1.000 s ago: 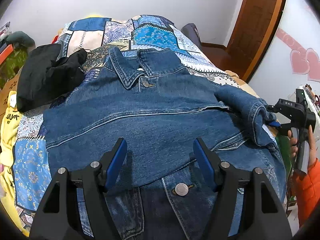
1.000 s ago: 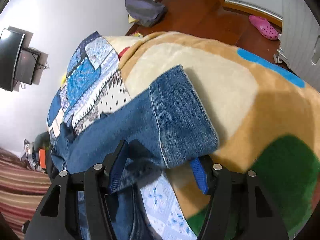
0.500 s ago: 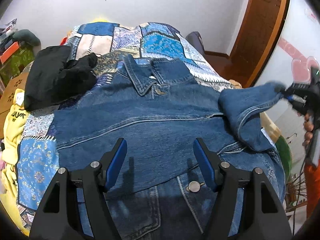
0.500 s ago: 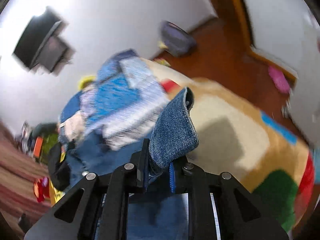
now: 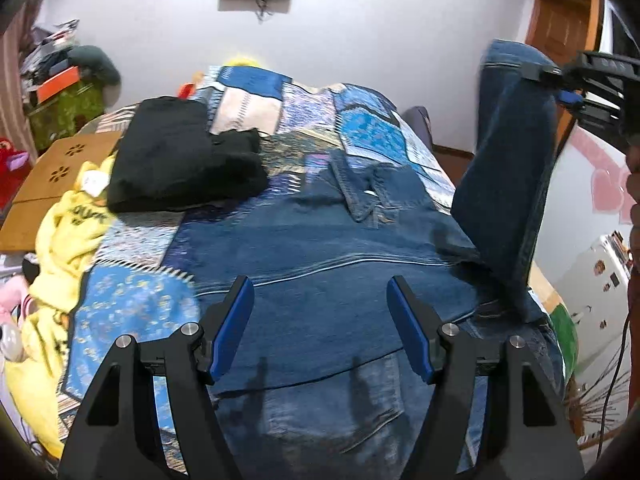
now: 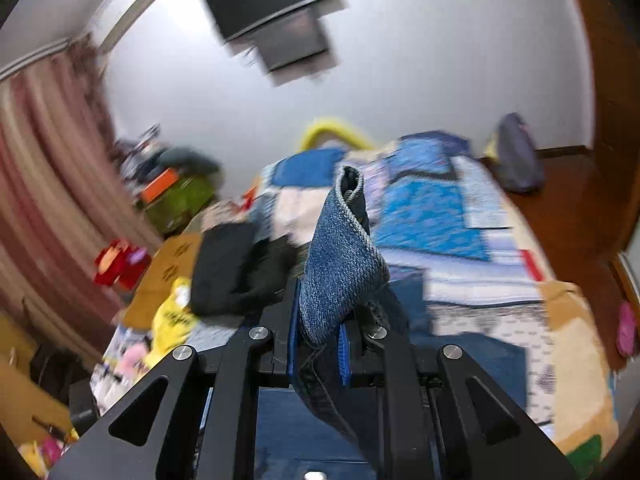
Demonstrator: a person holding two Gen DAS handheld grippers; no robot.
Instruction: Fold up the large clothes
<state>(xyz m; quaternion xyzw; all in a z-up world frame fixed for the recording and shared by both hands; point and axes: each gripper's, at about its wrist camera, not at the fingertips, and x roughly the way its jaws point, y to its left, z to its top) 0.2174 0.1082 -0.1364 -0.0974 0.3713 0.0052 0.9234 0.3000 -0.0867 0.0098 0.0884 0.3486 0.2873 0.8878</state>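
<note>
Sleeve (image 5: 508, 168) now raised upright at 2 o'clock, clenched in right gripper (image 6: 318, 340) (flat on bed a second ago). Jacket (image 5: 320, 280) spread on bed (image 5: 132, 300). Left gripper (image 5: 320, 336) released, hovering above. Fold-over likely next.

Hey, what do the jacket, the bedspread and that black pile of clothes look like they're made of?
Jacket: blue denim, by the coarse twill weave on the sleeve clamped in the right gripper, pale topstitching and a matte, faded look.
Bedspread: seemingly printed woven or quilted fabric in blue and cream patches; blur hides the texture.
Black pile: soft matte cloth, possibly knit or fleece; hard to tell.
</note>
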